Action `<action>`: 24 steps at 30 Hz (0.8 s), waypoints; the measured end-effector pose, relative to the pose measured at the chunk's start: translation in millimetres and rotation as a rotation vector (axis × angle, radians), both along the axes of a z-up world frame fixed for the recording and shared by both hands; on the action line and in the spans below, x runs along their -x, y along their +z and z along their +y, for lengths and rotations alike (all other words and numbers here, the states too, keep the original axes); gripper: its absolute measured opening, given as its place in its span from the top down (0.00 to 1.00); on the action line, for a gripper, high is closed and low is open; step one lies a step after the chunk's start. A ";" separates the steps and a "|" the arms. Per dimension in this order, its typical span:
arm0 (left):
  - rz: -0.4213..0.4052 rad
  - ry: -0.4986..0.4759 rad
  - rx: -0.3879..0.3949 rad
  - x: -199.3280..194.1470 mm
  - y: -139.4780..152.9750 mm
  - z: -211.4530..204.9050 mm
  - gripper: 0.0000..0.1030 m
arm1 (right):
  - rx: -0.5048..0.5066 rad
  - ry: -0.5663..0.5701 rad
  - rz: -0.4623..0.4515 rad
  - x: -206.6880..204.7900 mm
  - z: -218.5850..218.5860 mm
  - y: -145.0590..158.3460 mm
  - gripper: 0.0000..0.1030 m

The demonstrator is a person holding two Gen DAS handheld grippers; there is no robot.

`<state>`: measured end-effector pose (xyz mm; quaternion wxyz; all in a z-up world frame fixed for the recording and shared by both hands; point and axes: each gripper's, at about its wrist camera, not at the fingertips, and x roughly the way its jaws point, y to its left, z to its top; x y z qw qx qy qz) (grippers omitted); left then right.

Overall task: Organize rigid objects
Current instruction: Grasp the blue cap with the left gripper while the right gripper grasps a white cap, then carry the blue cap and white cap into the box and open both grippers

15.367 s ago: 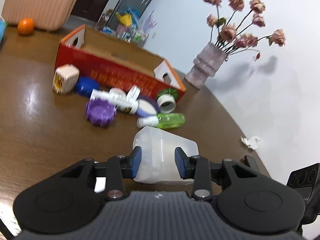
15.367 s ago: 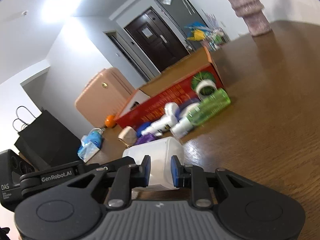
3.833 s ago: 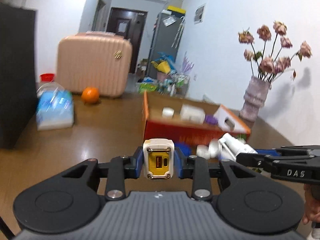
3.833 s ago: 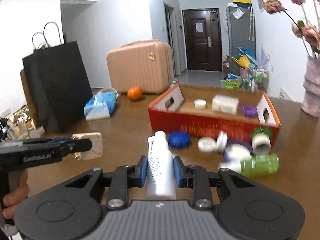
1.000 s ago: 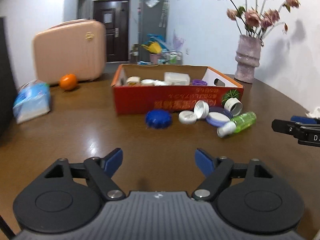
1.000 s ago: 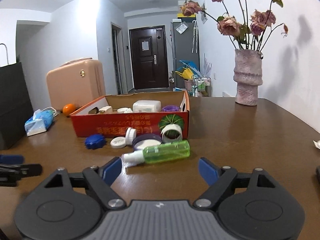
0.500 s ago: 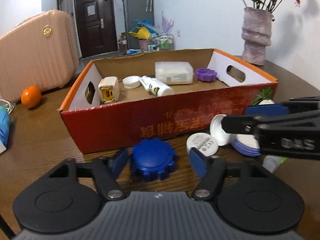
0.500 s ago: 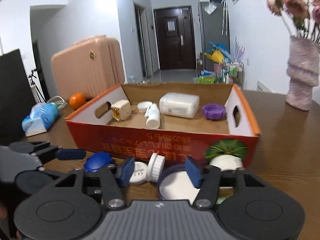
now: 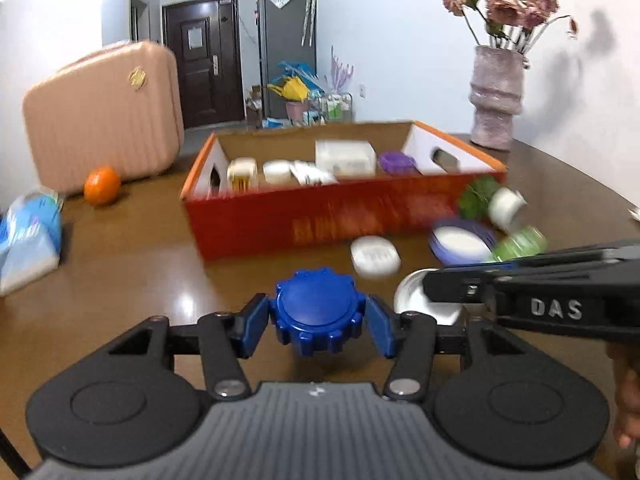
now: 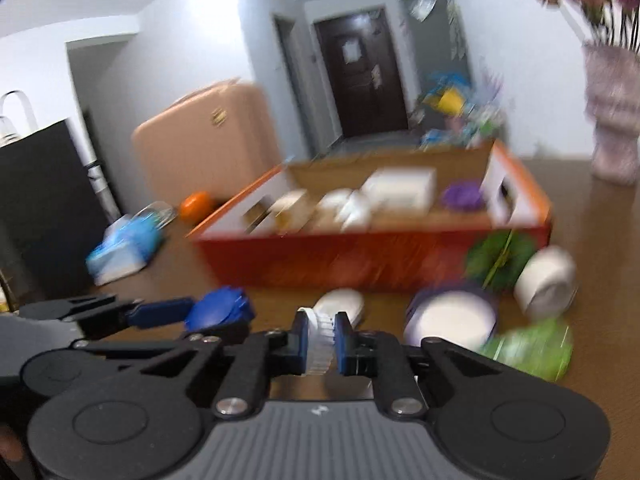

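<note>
The left gripper (image 9: 319, 322) holds a blue cap (image 9: 318, 312) flat between its pads, one pad pressed to each side of the notched rim; the cap sits just above the table (image 9: 132, 264), in front of the red box (image 9: 320, 216); from the right wrist view the same cap (image 10: 221, 309) shows at the left, clamped at the tip of the left gripper (image 10: 208, 314).

The right gripper (image 10: 319, 342) is clamped narrow on a white lid (image 10: 319, 342) stood on edge, its ribbed rim showing between the pads; in the left wrist view the right gripper (image 9: 434, 292) reaches in from the right with the white lid (image 9: 416, 298) at its tip.

On the table just beyond lie a white cap (image 9: 375, 257), a purple-rimmed lid (image 10: 452, 320), a green bottle (image 10: 528, 348) and a white jar (image 10: 546, 284), all close to the box's front wall; the right wrist view is blurred, so whether the jar touches the box is hard to say.

Inside the box rest a white tub (image 9: 346, 156), a purple cap (image 9: 396, 162), a yellow-fronted block (image 9: 241, 174) and some white pieces; behind stand a vase (image 9: 496, 114), a suitcase (image 9: 102, 116) and an orange (image 9: 101, 185).
</note>
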<state>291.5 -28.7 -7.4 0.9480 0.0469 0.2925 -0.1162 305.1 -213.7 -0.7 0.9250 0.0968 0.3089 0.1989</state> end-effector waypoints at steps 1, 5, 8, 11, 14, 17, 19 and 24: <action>0.012 0.003 -0.004 11.9 -1.9 2.5 0.48 | -0.003 0.022 0.020 10.4 2.6 -2.2 0.87; 0.020 0.029 -0.018 56.2 -3.5 10.6 0.47 | 0.010 0.057 0.039 43.2 10.8 -5.9 0.87; 0.011 0.039 -0.041 77.1 -2.4 10.1 0.47 | 0.010 0.072 0.060 64.3 16.5 -11.7 0.88; 0.009 0.047 -0.043 93.4 -1.2 12.5 0.47 | 0.015 0.041 0.074 79.9 13.0 -11.1 0.88; 0.015 0.037 -0.035 107.7 -4.0 13.3 0.47 | 0.032 0.008 0.079 90.8 6.8 -10.5 0.88; 0.016 0.041 -0.048 115.6 -8.6 12.7 0.47 | 0.015 -0.041 0.065 101.5 -2.1 -9.2 0.85; 0.015 0.042 -0.050 118.5 -9.8 13.3 0.47 | 0.008 -0.067 0.040 111.0 -7.5 -6.5 0.85; 0.023 0.029 -0.005 124.5 -7.9 18.4 0.41 | 0.076 -0.074 -0.024 131.4 -7.3 4.2 0.60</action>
